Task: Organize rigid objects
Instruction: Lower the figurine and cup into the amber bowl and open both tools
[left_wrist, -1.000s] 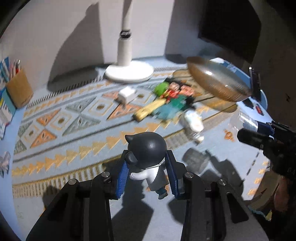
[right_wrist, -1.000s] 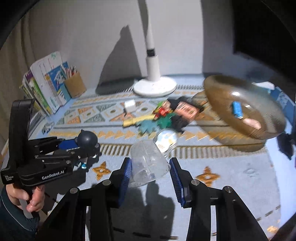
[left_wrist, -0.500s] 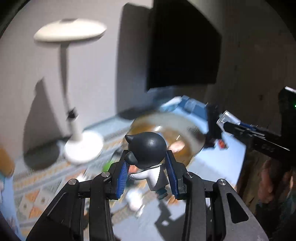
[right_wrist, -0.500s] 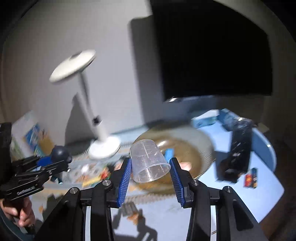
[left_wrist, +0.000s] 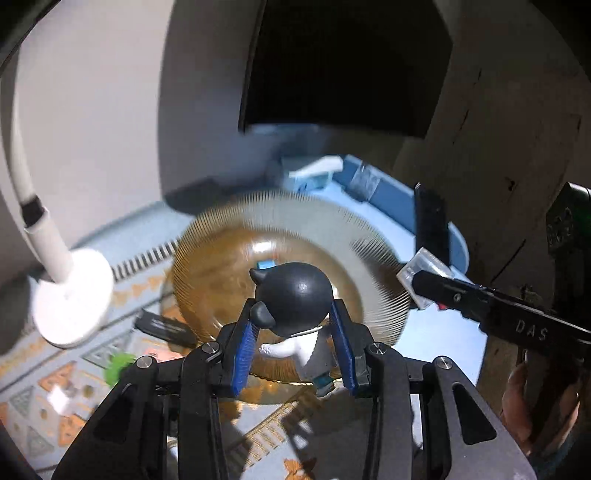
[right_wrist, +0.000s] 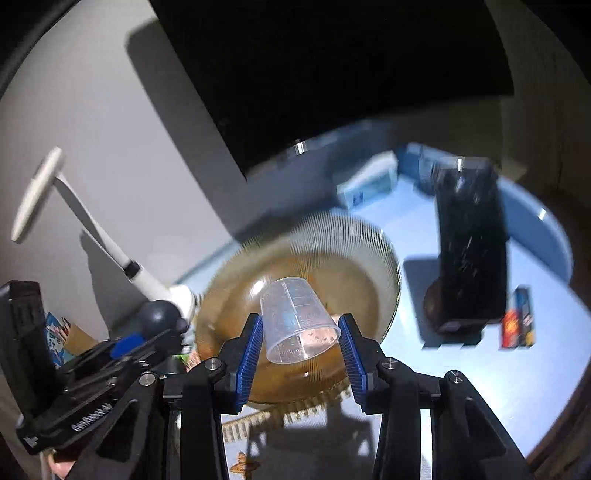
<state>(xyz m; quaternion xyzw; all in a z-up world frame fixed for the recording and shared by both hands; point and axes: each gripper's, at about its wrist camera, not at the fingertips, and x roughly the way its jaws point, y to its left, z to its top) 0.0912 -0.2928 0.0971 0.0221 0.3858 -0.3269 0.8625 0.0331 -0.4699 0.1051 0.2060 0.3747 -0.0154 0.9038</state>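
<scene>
1. In the left wrist view, the left claw (left_wrist: 293, 343) is pinching a small figure (left_wrist: 291, 306) with a round dark head and white body, its blue pads pressing on either side at the lower centre of the frame.
2. The figure is sitting in front of a ribbed amber bowl (left_wrist: 221, 273), which is filling the middle of the frame; a small blue piece (left_wrist: 266, 263) is lying inside it, just above the figure's head.
3. At the right edge of that view, the right claw (left_wrist: 424, 284) is showing from the side with a clear cup (left_wrist: 423, 271) at its tip, and a hand (left_wrist: 517, 398) is gripping its handle below.
4. The right wrist view is showing what the first cannot: the right claw's pads are squeezing the cup (right_wrist: 297, 319) near its wide mouth, and the cup is lying tilted, narrow base toward the upper left, in front of the bowl (right_wrist: 369, 251).
5. Only this view is showing a tall black box (right_wrist: 469, 251) standing on the blue surface (right_wrist: 480, 369) at the right, with a small colourful pack (right_wrist: 517, 319) beside it; both are blurred, so what they are is uncertain.
6. A white lamp (right_wrist: 144, 280) is leaning at the left, with the left claw (right_wrist: 173, 328) and its figure (right_wrist: 159, 317) below it.
</scene>
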